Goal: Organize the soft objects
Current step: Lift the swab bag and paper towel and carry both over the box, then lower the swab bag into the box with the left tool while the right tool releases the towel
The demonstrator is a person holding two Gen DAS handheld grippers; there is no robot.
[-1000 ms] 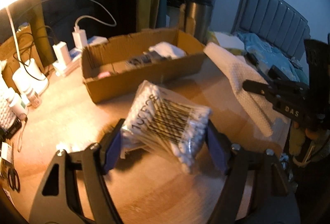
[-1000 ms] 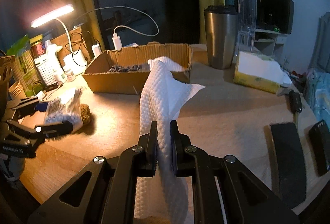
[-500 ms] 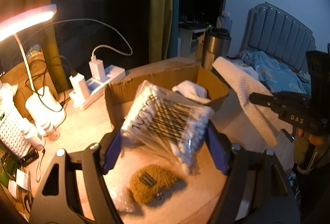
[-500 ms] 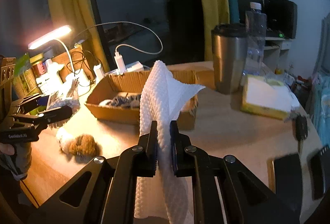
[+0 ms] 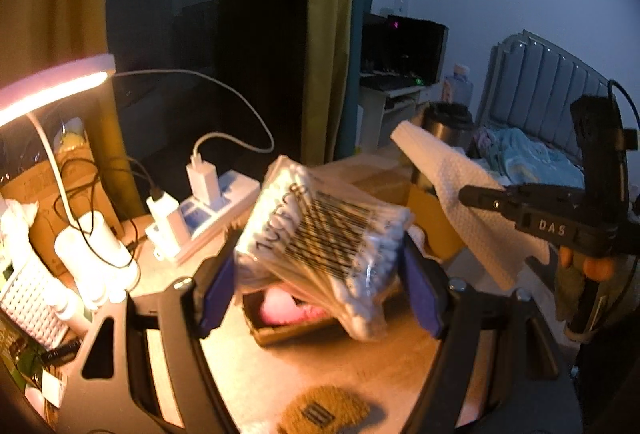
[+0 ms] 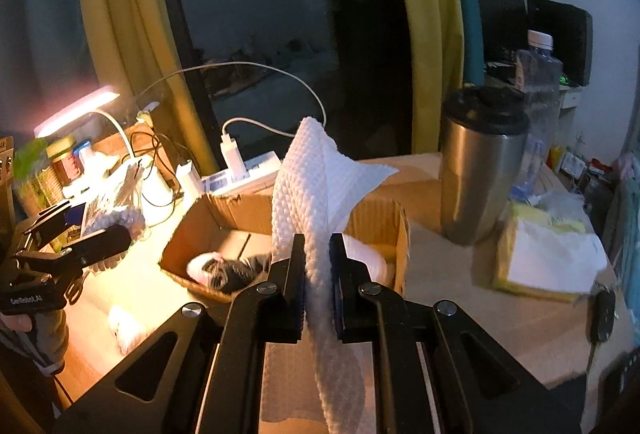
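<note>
Both hands have carried their loads up and in toward the cardboard box (image 6: 288,230) since a second ago; then the box sat farther off across the wooden table (image 6: 460,298), and now it lies just beyond and below both sets of tongs.

On the left, a lit desk lamp (image 5: 52,90) glows over chargers and a power strip (image 5: 216,206). My left gripper (image 5: 320,266) is clamped on a clear packet of cotton swabs (image 5: 324,234); the blue pads press its two short ends, so the jaws stand partly apart with the packet spanning the gap. Its long axis runs across the jaws, tilted down to the right. It hangs in the air over the near left corner of the box, where something pink shows inside.

In the middle, the box already holds a dark and white bundle of soft things (image 6: 228,270). A brown fuzzy item (image 5: 324,414) lies on the table nearer to me, outside the box.

To the right, my right gripper (image 6: 316,278) is nearly closed, pinching a white textured cloth (image 6: 316,186) that stands up above the jaws and trails below them. It hovers at the near right rim, so I judge it the closer hand for dropping in. A steel tumbler (image 6: 480,170) stands beyond.
</note>
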